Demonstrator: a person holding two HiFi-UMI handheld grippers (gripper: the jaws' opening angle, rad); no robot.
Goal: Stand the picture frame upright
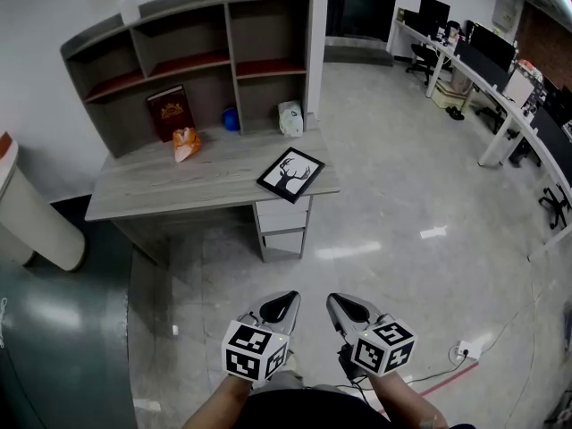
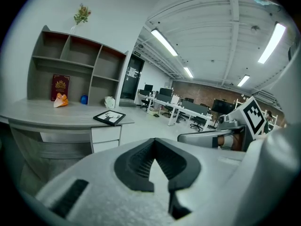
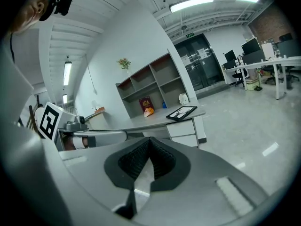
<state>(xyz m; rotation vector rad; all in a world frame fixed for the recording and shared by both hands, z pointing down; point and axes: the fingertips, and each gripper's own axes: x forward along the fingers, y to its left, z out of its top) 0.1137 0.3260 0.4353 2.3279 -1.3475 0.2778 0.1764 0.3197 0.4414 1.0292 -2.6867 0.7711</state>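
Note:
A black picture frame (image 1: 290,174) with a white deer print lies flat near the right front corner of the grey desk (image 1: 161,190). It also shows in the left gripper view (image 2: 109,117) and in the right gripper view (image 3: 181,112). My left gripper (image 1: 290,298) and right gripper (image 1: 332,300) are side by side low in the head view, well short of the desk, over the floor. Both are shut with nothing between the jaws. Each points toward the desk.
A shelf unit (image 1: 192,61) stands at the back of the desk with a dark red book (image 1: 170,112), an orange object (image 1: 185,144), a blue ball (image 1: 231,119) and a white object (image 1: 290,118). Drawers (image 1: 284,226) sit under the desk's right end. Office desks (image 1: 500,88) line the right.

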